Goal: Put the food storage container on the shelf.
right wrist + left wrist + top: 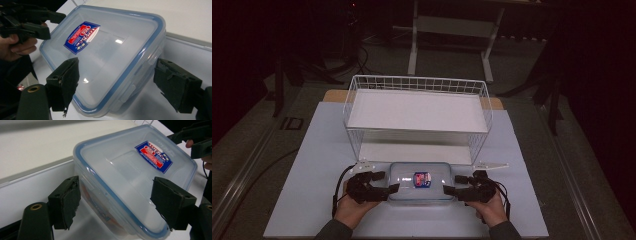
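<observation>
Two grippers flank a lidded box at the near edge of the table, in front of a wire basket.

From above, the box sits flat on the white table, just before the basket; the left gripper and right gripper meet its two short ends, probably so both can lift it level. In the left gripper view, the jaws stand spread across one end of the box, the pads seemingly at its rim but not clearly squeezing; its blue seal and label face up, and the other gripper waits at the far end. In the right gripper view, the jaws are likewise spread around the box, one above the lid, one by the side clip, apparently ready to clamp.
</observation>
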`<state>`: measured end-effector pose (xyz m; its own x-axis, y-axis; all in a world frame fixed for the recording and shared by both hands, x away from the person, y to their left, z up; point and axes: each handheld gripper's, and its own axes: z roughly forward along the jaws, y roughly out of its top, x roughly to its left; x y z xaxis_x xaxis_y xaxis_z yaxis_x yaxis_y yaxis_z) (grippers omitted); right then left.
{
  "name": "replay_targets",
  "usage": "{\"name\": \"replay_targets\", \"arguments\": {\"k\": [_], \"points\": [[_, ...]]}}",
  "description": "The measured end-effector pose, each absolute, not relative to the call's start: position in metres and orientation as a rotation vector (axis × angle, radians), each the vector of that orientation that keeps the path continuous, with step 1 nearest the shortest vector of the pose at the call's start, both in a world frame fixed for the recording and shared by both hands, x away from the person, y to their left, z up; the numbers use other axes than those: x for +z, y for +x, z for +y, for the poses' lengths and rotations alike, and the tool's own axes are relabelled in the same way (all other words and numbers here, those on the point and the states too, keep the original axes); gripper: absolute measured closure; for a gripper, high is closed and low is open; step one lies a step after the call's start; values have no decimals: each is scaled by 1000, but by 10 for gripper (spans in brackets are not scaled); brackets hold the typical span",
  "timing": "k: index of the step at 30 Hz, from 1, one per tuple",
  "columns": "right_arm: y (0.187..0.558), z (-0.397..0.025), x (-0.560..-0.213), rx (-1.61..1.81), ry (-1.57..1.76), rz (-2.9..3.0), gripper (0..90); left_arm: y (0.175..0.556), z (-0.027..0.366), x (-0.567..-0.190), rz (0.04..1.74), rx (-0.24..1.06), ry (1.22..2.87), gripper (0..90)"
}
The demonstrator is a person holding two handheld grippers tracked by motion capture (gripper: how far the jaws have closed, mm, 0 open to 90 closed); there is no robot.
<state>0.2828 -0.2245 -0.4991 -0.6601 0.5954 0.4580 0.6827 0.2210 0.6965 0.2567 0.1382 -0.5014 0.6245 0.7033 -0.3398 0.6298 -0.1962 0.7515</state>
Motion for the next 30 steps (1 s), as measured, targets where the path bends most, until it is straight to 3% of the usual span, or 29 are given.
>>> {"name": "replay_targets", "arguments": {"k": [5,11,30], "points": [[285,-223,-503,-1413,-1238,-2360,194,260,136,-504,1069,66,1885,211],[288,-223,-508,-1367,-1230,-2349,195,265,139,-511,1092,-59,1842,200],[294,-222,-517,-1326,-1242,-2213,186,271,139,-517,1120,-190,1815,181]]}}
